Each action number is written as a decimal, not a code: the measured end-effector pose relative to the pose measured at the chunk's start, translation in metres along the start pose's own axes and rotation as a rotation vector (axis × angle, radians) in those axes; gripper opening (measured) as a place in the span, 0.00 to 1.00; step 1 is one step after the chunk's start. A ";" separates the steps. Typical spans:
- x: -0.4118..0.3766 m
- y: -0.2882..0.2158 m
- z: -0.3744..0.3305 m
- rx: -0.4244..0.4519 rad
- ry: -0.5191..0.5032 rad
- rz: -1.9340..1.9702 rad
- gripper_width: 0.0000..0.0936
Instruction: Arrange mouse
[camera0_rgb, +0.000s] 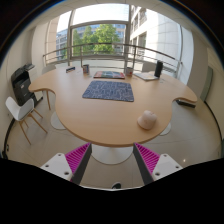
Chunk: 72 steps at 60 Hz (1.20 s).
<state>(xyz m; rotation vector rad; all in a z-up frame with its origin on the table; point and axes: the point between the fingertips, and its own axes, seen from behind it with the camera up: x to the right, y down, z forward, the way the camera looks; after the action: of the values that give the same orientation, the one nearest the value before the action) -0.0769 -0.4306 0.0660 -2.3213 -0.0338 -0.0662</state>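
Observation:
A rounded beige mouse (147, 120) lies on the oval wooden table (85, 118), near its front right edge. A dark grey mouse pad (108, 91) lies flat at the middle of the table, to the left of and beyond the mouse. My gripper (112, 160) is held back from the table's near edge, well short of the mouse. Its fingers (77, 157) with magenta pads are spread wide apart with nothing between them.
A second dark mat (110, 74) and a laptop-like object (147, 75) lie at the table's far side. A small dark object (185, 101) sits at the right edge. A white chair (20, 108) and a black chair (24, 80) stand at the left. The table's white base (112, 152) is just ahead.

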 end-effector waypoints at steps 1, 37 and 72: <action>0.010 0.001 0.007 0.002 0.006 0.004 0.91; 0.152 -0.060 0.190 0.054 0.017 0.181 0.90; 0.167 -0.102 0.188 0.062 0.204 0.093 0.43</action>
<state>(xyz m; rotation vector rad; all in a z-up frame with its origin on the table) 0.0917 -0.2228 0.0224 -2.2402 0.1725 -0.2515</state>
